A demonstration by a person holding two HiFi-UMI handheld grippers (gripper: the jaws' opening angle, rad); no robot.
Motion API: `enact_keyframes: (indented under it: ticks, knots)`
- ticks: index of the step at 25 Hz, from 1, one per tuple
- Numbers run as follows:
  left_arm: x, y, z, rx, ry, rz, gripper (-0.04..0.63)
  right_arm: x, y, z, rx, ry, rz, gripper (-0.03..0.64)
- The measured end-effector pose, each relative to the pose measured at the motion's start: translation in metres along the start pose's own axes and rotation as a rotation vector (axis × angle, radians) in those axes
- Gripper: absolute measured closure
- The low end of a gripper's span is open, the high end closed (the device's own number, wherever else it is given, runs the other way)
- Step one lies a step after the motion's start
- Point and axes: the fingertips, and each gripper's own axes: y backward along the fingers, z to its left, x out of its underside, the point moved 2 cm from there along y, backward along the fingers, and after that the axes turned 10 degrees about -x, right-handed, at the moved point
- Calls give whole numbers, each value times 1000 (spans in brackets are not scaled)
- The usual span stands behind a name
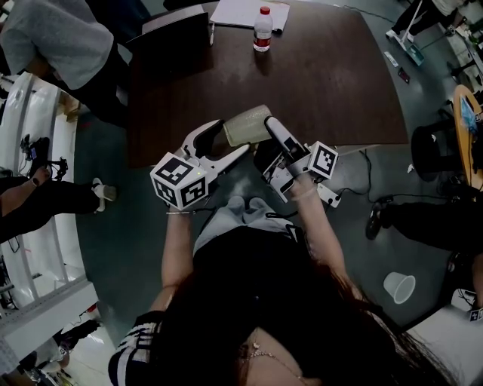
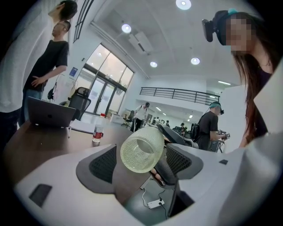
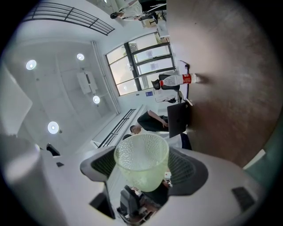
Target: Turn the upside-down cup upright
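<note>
A pale, dimpled translucent cup hangs in the air just off the near edge of the dark wooden table, lying roughly on its side. My right gripper is shut on it. In the right gripper view the cup sits between the pads with its open rim toward the camera, at my right gripper. In the left gripper view the cup shows its base. My left gripper stands open around it, and the left pad is clear of the cup. In the head view my left gripper is just left of the cup.
A water bottle with a red cap stands at the table's far side, beside papers and a dark laptop. A paper cup lies on the floor at the right. People stand and sit at the left. A power strip and cables lie under the table.
</note>
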Motion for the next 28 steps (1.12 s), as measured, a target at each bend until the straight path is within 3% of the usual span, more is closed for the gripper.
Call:
enact_keyframes:
  ticks: [13,15,28]
  knots:
    - [-3,2,-2,48,-2,-17,256,3,-3,1,-24,-28,15,235]
    - [-3,3,-1,46,-5,-18,301,3,-2,1,-25,-35,12,235]
    - [-5,6,2,49,-7,-19,310,5,-3,-1,-41,-81,6,233]
